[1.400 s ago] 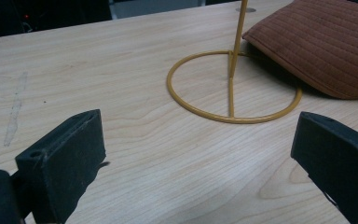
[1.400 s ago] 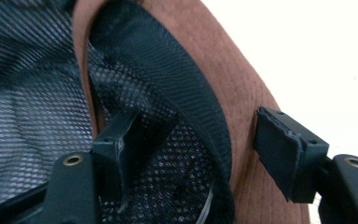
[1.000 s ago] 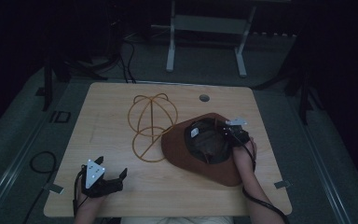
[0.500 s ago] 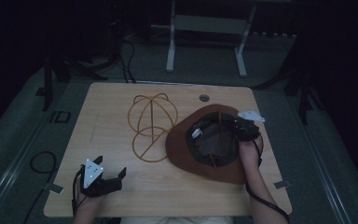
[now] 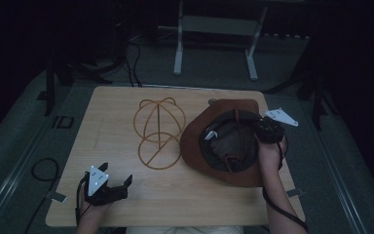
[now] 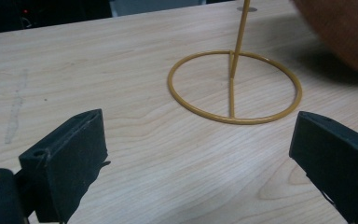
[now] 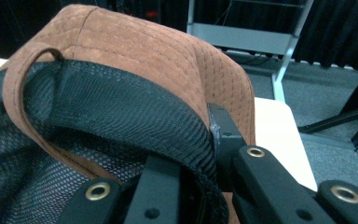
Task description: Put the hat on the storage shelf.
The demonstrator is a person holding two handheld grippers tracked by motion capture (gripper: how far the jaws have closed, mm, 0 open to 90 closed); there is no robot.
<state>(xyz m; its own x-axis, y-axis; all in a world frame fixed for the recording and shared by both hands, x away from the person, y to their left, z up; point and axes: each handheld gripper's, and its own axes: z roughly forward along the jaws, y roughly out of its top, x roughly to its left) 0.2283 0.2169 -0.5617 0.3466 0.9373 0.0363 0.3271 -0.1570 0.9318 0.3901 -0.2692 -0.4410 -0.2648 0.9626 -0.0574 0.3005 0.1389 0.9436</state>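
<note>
Brown suede hat [image 5: 224, 141] getting lifted by its brim, upside down, over the right side of the table [image 5: 126, 107].

The right gripper [image 5: 267, 130] is clamped on the inner band and brim edge; in the right gripper view you can see the jaws pinching the black mesh lining [image 7: 98, 140] against the suede. Looks light and floppy to me, so I'd guess the brim sags away from the pinch and the crown swings a bit. Grabbing at the stitched sweatband makes sense, it's the stiffest bit. The wire hat stand [image 5: 158, 131] sits just beside it, to its left. The left gripper [image 5: 108, 185] rests at the near edge, jaws apart, nothing in them.
</note>
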